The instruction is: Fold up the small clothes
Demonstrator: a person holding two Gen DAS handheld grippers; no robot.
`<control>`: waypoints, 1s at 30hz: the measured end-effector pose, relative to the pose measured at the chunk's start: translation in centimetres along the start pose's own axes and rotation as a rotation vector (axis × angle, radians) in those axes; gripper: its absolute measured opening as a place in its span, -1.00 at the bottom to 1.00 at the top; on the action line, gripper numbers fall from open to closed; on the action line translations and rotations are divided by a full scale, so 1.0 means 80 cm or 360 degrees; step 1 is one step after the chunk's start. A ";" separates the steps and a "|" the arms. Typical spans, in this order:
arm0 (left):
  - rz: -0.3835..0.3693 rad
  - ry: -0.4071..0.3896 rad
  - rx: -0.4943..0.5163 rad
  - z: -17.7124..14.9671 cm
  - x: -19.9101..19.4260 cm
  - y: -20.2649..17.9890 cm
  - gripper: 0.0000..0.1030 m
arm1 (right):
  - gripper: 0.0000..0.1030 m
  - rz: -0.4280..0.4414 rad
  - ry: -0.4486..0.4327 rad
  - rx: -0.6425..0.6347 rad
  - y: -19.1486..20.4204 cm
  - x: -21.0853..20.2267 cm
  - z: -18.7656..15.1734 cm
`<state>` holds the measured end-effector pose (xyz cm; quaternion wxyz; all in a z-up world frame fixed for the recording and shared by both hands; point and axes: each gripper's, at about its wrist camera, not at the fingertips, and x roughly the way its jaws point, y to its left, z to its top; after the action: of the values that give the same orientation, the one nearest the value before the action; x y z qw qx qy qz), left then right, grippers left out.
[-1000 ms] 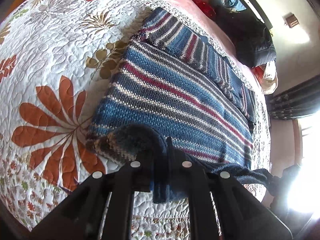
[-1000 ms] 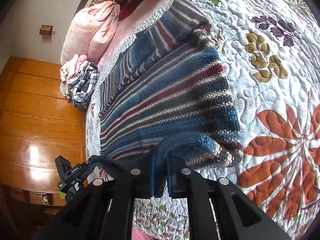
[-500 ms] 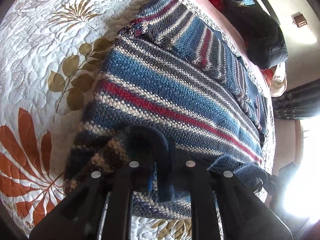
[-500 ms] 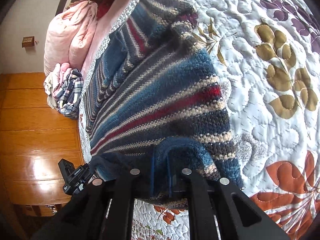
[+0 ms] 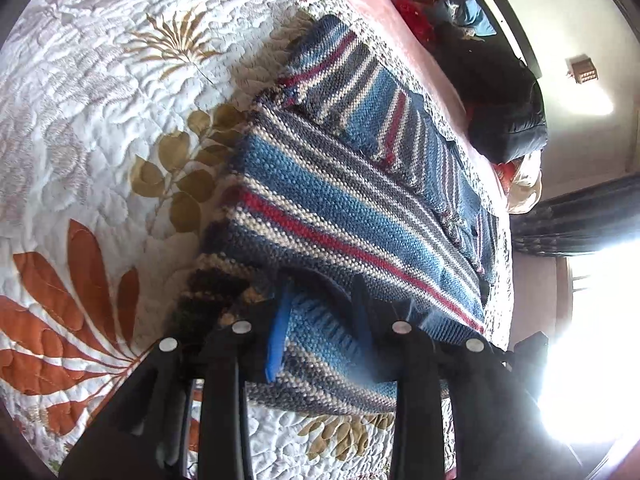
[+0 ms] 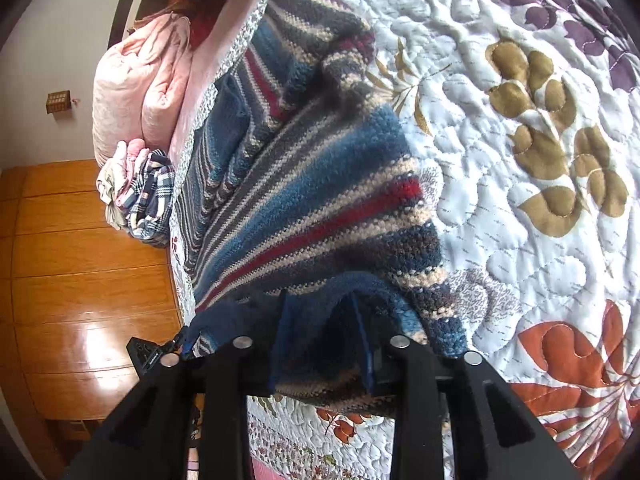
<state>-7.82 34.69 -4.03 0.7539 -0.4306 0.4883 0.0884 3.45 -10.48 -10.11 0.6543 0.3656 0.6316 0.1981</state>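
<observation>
Both hand-held grippers (image 5: 320, 320) (image 6: 320, 332) — black, silver screws, blue-lined fingers (image 5: 276, 340).

Sweater (image 5: 344, 216) hem hidden behind claws

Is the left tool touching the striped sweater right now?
Touching. In the left wrist view, the left tool is open, with the striped sweater lying between its fingers and against them.

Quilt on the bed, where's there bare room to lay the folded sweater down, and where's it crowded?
Bare quilt lies on the right gripper's side of the striped sweater, over the gold leaves and the orange flower. The same stretch shows past the left gripper. The far end is crowded: pink bedding, a plaid clothes heap and dark garments.
</observation>
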 end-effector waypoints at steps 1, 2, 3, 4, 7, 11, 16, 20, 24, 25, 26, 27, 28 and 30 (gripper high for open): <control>0.0018 -0.0019 0.0006 -0.001 -0.008 0.002 -0.42 | -0.14 -0.0019 -0.0026 -0.0013 0.001 -0.006 0.001; 0.0034 -0.0037 0.0017 -0.001 -0.015 0.004 -0.42 | -0.13 -0.0037 -0.0046 -0.0027 0.002 -0.013 0.001; 0.0052 -0.0051 0.0034 -0.001 -0.021 0.005 -0.42 | -0.13 -0.0051 -0.0062 -0.0049 0.004 -0.020 0.000; 0.0089 -0.0067 0.0072 -0.002 -0.026 0.002 -0.42 | -0.13 -0.0064 -0.0071 -0.0076 0.006 -0.025 0.000; 0.0183 -0.0076 0.0213 -0.001 -0.029 -0.015 -0.38 | -0.10 -0.0149 -0.0096 -0.0225 0.026 -0.037 -0.003; 0.0263 -0.0052 0.0416 0.006 -0.009 -0.051 -0.17 | 0.10 -0.0248 -0.0106 -0.0489 0.066 -0.032 -0.008; 0.0382 0.0058 0.0654 0.016 0.041 -0.082 -0.12 | 0.19 -0.0390 -0.0039 -0.0746 0.100 0.006 0.001; 0.0447 0.0143 0.0768 0.023 0.078 -0.086 -0.12 | 0.20 -0.0507 0.0079 -0.0912 0.106 0.046 0.011; 0.0464 0.0175 0.0792 0.027 0.094 -0.080 -0.02 | 0.31 -0.0605 0.0192 -0.0997 0.095 0.078 0.016; 0.0460 0.0173 0.0794 0.026 0.094 -0.079 -0.01 | 0.32 -0.0613 0.0203 -0.1020 0.093 0.082 0.013; 0.0462 0.0168 0.0803 0.025 0.093 -0.080 0.00 | 0.32 -0.0628 0.0199 -0.1060 0.094 0.084 0.010; 0.0465 0.0167 0.0815 0.021 0.094 -0.081 0.00 | 0.29 -0.0655 0.0193 -0.1108 0.095 0.084 0.004; 0.0473 0.0169 0.0836 0.017 0.094 -0.083 -0.04 | 0.14 -0.0697 0.0179 -0.1157 0.098 0.084 -0.002; 0.0508 0.0163 0.0874 0.008 0.095 -0.087 -0.08 | -0.21 -0.0733 0.0185 -0.1226 0.101 0.084 -0.013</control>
<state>0.31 28.76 -6.18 0.7931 -0.1329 0.5924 0.0486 4.91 -0.12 -8.70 0.7332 -0.0663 0.6123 0.2883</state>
